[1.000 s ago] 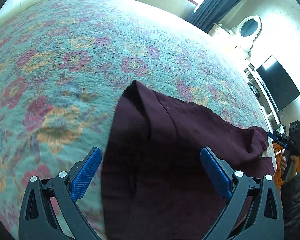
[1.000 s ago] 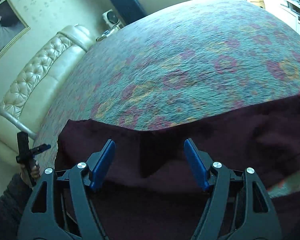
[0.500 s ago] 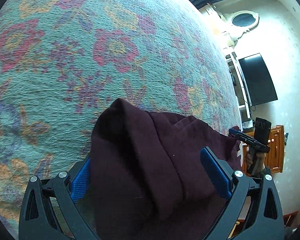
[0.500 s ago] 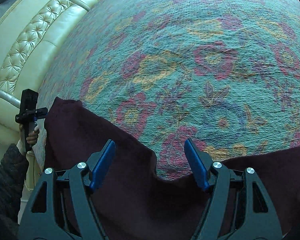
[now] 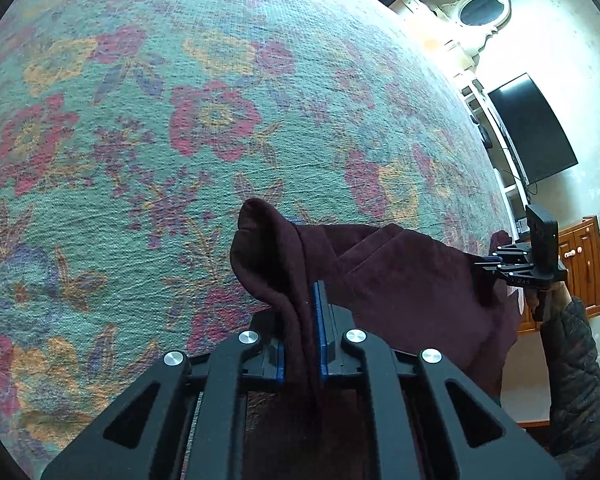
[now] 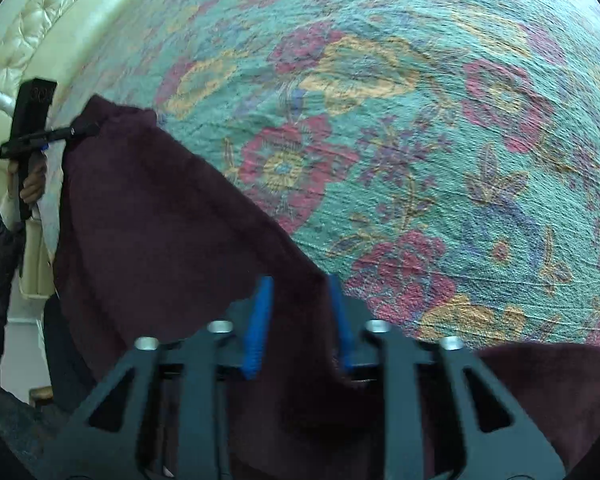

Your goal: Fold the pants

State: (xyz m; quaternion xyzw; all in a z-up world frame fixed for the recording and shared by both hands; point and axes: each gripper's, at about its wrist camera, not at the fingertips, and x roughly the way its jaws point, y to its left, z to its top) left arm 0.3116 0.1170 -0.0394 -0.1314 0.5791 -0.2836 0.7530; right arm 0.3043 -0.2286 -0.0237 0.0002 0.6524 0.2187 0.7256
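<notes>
Pants: we see dark maroon fabric pants (image 5: 400, 280) raised off the floral teal bedspread (image 5: 180, 120) near the bed's edge, stretched between both tools.
Left gripper (image 5: 302, 334): its jaws are clamped tight on a bunched fold of the pants.
Right gripper (image 6: 300, 324): its blue-padded jaws are partly closed around pants fabric; we cannot tell whether they pinch it.
Background: cream tufted headboard (image 6: 56, 20), black wall television (image 5: 532, 128).
</notes>
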